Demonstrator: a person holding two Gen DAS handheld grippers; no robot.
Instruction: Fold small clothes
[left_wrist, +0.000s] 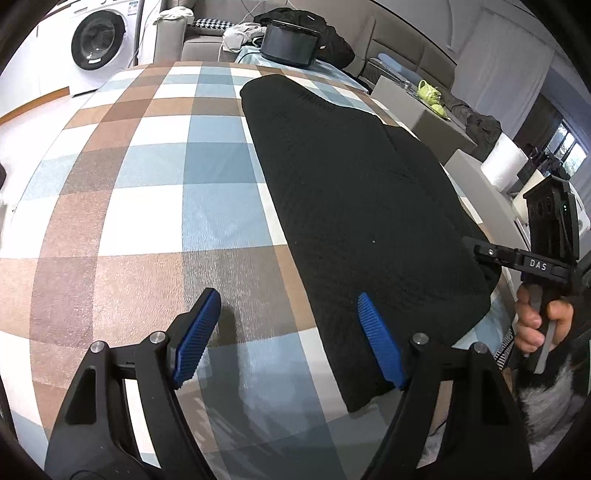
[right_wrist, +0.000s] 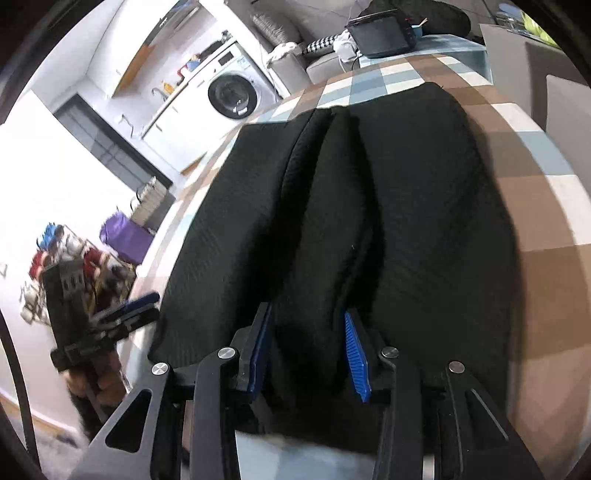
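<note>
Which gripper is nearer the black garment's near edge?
Right. The right gripper straddles a ridge of the black garment at that edge; the left gripper hovers open beside it, over the checked cloth.

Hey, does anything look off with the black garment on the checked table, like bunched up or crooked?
Mostly tidy: the black garment lies flat on the checked tablecloth. One raised ridge of fabric runs lengthwise, bunched between the right gripper fingers.

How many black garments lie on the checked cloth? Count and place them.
1: the black garment lies lengthwise along the checked cloth, its near end between the right gripper pads. More could be folded underneath.
</note>
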